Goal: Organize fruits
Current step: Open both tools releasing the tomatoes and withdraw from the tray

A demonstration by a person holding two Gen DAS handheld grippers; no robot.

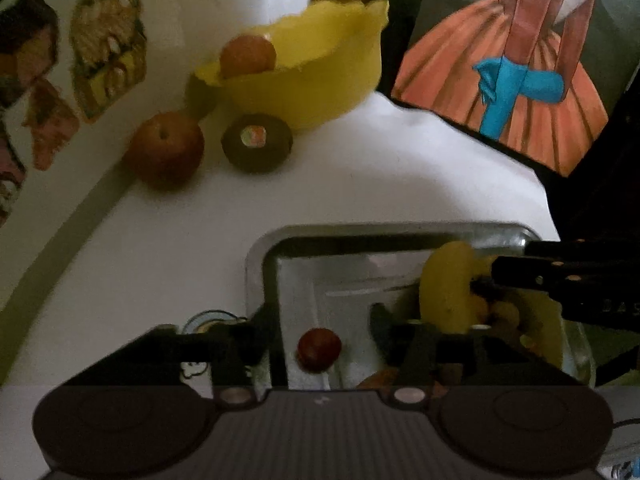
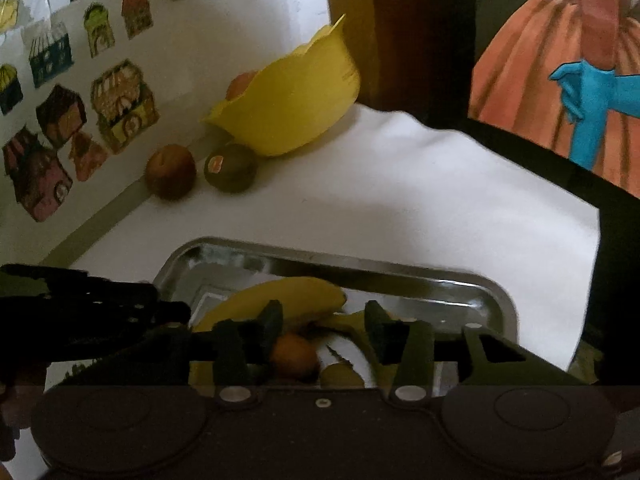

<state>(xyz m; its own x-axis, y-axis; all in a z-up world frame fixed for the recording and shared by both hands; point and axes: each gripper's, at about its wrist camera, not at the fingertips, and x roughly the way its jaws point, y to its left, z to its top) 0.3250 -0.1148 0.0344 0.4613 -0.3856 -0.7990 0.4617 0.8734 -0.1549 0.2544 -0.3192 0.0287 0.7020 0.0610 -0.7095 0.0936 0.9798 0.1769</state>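
Note:
A metal tray (image 1: 264, 264) (image 2: 496, 300) lies on the white table and holds a banana (image 1: 444, 288) (image 2: 280, 296), a small red fruit (image 1: 319, 350) and a small orange fruit (image 2: 294, 356). My left gripper (image 1: 316, 322) (image 2: 168, 308) is open over the tray's left part, with the red fruit lying between its fingers. My right gripper (image 2: 324, 312) (image 1: 504, 264) is open over the banana and the orange fruit. A yellow bowl (image 1: 320, 76) (image 2: 288, 108) at the back holds one orange-red fruit (image 1: 248, 56). In front of the bowl lie an apple (image 1: 164, 148) (image 2: 170, 176) and a dark stickered fruit (image 1: 258, 142) (image 2: 230, 168).
A wall with stickers of houses (image 2: 120, 104) runs along the left, close behind the apple. A painted picture of an orange skirt (image 1: 508, 80) stands at the back right. The table's white cloth ends at a dark edge (image 2: 600, 240) on the right.

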